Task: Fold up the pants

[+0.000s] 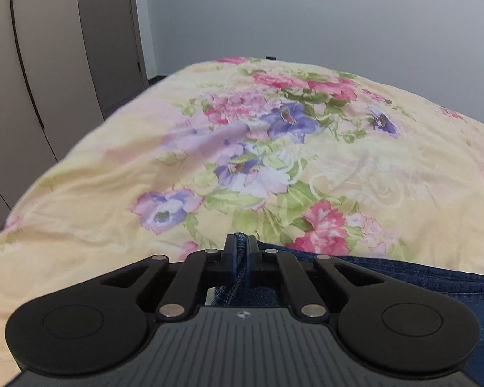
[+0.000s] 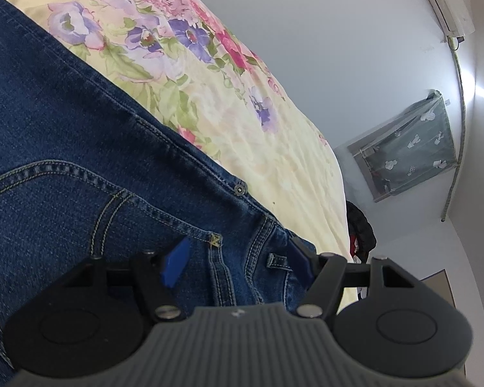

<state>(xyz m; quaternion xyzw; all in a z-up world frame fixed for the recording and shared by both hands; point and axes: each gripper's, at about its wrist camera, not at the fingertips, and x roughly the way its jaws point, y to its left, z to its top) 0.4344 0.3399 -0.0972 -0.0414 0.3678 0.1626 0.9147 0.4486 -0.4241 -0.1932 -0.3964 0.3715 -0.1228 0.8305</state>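
- Left claw (image 1: 240, 251) pinched tight on a jeans (image 1: 403, 277) edge.
- Right claw (image 2: 238, 258) spread wide over the jeans (image 2: 64, 135) waistband.
- Jeans lie on floral bedspread (image 1: 177, 161).

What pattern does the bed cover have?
The pale yellow bed cover has pink and purple flowers; left wrist view.

The pants (image 1: 403, 285) run off the left wrist view at 4 o'clock; the left gripper (image 1: 241, 251) hides their pinched edge.

Dark blue denim pants (image 2: 64, 148), pale stitching, waistband at 5 o'clock, spread flat on floral bed (image 2: 229, 103).
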